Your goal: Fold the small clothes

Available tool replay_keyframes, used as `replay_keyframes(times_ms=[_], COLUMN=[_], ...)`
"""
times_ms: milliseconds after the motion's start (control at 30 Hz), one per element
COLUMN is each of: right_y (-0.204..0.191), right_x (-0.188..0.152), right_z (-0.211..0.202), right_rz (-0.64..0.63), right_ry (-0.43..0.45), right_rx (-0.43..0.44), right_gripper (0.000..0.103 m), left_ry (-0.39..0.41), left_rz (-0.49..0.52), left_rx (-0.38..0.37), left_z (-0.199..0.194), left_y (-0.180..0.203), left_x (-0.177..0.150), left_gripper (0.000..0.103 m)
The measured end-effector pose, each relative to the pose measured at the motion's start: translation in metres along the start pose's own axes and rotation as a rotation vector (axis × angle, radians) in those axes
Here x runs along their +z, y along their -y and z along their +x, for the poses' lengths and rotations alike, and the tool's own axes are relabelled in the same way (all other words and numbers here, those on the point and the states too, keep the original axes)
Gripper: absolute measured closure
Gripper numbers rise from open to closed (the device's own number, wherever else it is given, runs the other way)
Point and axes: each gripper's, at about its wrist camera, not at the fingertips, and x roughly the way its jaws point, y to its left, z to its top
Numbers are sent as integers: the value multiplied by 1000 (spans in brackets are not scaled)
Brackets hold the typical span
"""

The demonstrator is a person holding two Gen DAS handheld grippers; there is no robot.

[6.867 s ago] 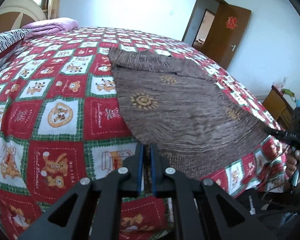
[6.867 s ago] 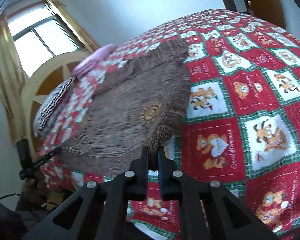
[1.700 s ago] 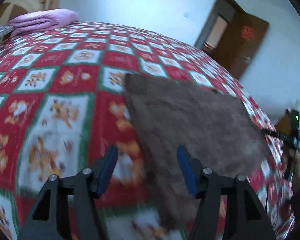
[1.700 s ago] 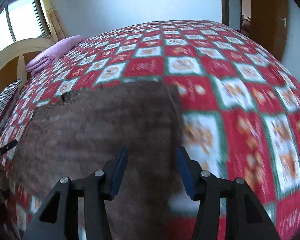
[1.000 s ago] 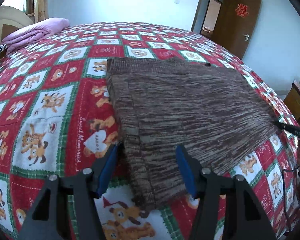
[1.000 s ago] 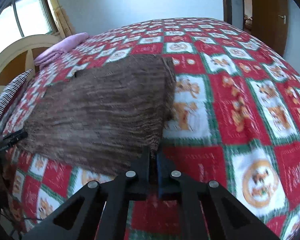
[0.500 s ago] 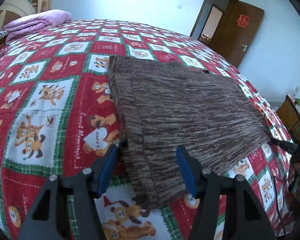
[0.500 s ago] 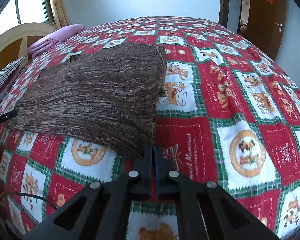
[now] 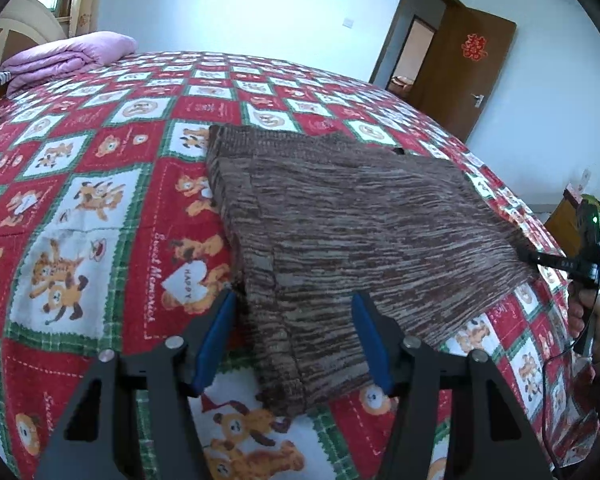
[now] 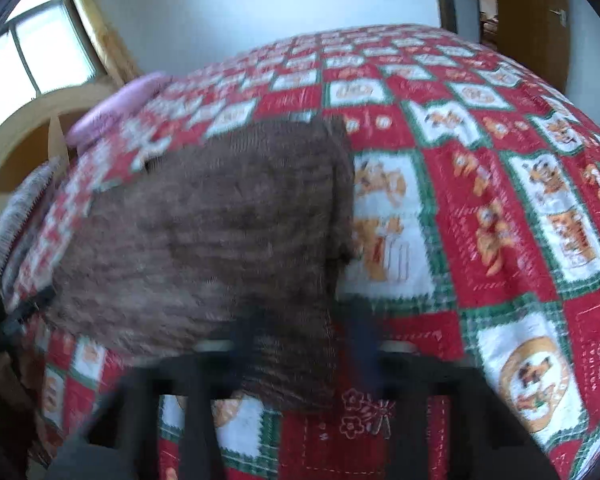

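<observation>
A folded brown knit sweater point(image 9: 360, 232) lay flat on the bed, on a red, white and green checked quilt point(image 9: 80, 200) printed with cartoon bears and dogs. One red square of the quilt, just left of the sweater, carried a white heart point(image 9: 188, 284) lettered "HAPPY", with a line of script beside it that looked like "Sweet Memories". A red paper character point(image 9: 475, 47) was stuck on the brown door point(image 9: 452, 92); it was too small to read with certainty.

The left claw point(image 9: 293, 340) stood over the sweater's near left corner, its blue pads point(image 9: 216, 340) apart and closing, with the knit edge between them but not yet pinched. The right wrist view was smeared by motion; there the right claw point(image 10: 302, 344) appeared to have its jaws apart, straddling the sweater's point(image 10: 220, 232) near right corner. From the left wrist view, the tip of that claw point(image 9: 540, 258) sat at the sweater's far right corner, held by a person's hand point(image 9: 596, 312).

A folded lilac blanket point(image 9: 68, 54) rested at the head of the bed.
</observation>
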Motion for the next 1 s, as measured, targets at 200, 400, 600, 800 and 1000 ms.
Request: replay_keyframes(times_ms=[200,400,600,800,1000], right_y=[-7,10,16,-1,-43], right_x=[-18,-19,-7,-2,-12], right_z=[-27,-13,-32,-47,-37], right_rz=[-45,10,69,93,-13], right_ry=[5,31,111,187,145], right_rx=[-4,30,-103,-52,5], right_gripper=[100,96,56,55,55], left_ry=[-40,-41,-55,-27,-12], left_rz=[88,79,136,94,89], left_rx=[-7,1,33,-1,1], left_z=[6,4,3,-5,-18], left_y=[17,15,26,17,17], left_x=[-3,-4,-12,-13,-25], left_gripper=[59,58,67,97,99])
